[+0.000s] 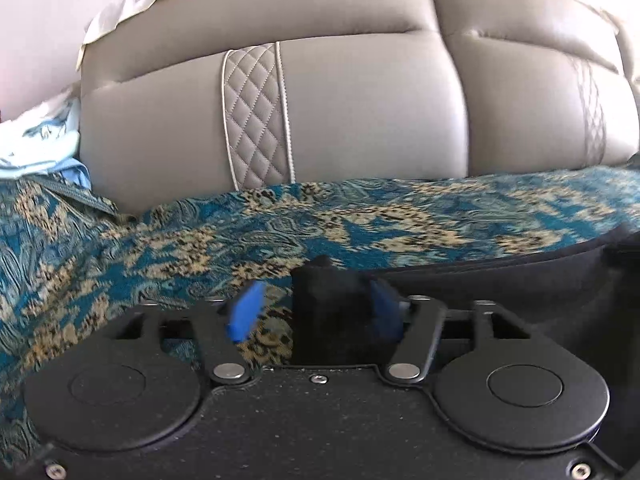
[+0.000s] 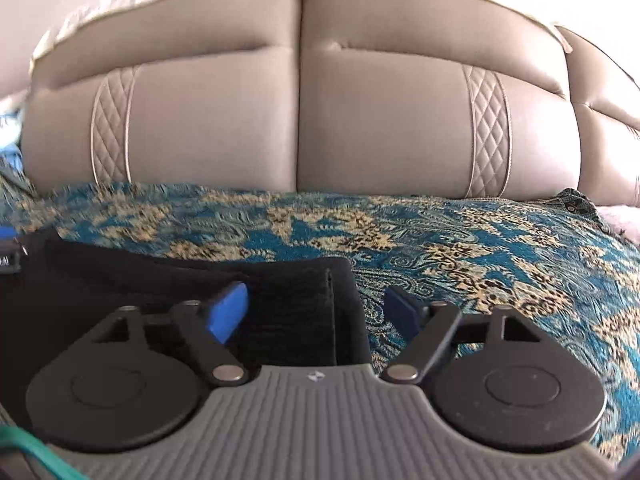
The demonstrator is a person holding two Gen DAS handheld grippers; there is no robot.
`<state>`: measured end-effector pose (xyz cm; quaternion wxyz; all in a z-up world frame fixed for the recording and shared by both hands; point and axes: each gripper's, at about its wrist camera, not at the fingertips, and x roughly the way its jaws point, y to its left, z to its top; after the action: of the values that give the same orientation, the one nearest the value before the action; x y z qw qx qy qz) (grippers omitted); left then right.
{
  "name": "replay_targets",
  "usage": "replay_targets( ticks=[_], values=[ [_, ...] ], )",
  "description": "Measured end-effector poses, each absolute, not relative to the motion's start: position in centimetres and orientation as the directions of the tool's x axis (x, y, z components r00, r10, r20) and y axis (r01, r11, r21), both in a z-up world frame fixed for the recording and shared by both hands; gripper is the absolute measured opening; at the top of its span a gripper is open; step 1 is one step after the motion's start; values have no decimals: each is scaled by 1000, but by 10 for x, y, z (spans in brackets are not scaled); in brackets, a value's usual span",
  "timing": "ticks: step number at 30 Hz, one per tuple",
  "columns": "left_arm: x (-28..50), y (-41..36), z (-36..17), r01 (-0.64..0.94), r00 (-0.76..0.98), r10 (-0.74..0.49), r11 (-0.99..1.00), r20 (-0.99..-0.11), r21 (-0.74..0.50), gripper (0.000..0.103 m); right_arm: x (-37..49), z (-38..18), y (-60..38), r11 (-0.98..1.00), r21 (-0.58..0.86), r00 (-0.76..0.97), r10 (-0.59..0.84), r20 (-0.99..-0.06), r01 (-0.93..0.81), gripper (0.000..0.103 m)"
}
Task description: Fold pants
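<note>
Grippers first: left gripper [image 1: 314, 312] has its blue pads apart with a bunched corner of the black soft-fabric pants [image 1: 520, 304] sitting between them; the far pad looks to touch cloth, the near pad [image 1: 245, 312] shows a gap, so not clamped as far as I can tell. Right gripper [image 2: 320, 312] is spread wide, straddling the other end of the pants [image 2: 120, 280], near the thicker banded edge [image 2: 296, 304]; its right-hand pad is over bare cover, nothing pinched. Pants lie flat along the front edge of the sofa seat, on the teal-and-gold paisley woven cover [image 2: 480, 248], spanning between both grippers. My read: light, limp, no stiffness, will sag and drag if lifted by one point. The woven cover probably gives some friction, so lift instead of sliding. Best holds are the two end corners at the thick band, pinching all layers. Room: open cover runs behind the pants to the seat's back edge and out toward its right end, enough to fold away from the grippers. The grey padded leather sofa backrest [image 1: 360, 112] with quilted diamond strips walls off the rear. At the seat's left end sits a crumpled pale blue printed cloth [image 1: 44, 136]; keep clear.
</note>
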<state>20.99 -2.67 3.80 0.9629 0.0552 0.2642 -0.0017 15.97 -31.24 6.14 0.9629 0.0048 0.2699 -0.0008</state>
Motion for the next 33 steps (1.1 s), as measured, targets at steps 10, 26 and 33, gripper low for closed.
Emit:
replay_targets(
  ticks=[10, 26, 33],
  values=[
    [144, -48, 52, 88, 856, 7, 983, -517, 160, 87, 95, 72, -314, 998, 24, 929, -48, -367, 61, 103],
    [79, -46, 36, 93, 823, -24, 991, -567, 92, 98, 31, 58, -313, 993, 78, 897, -41, -439, 83, 103],
    [132, 2, 55, 43, 790, -90, 995, -607, -91, 101, 83, 71, -353, 983, 182, 858, 90, -505, 4, 103]
  ],
)
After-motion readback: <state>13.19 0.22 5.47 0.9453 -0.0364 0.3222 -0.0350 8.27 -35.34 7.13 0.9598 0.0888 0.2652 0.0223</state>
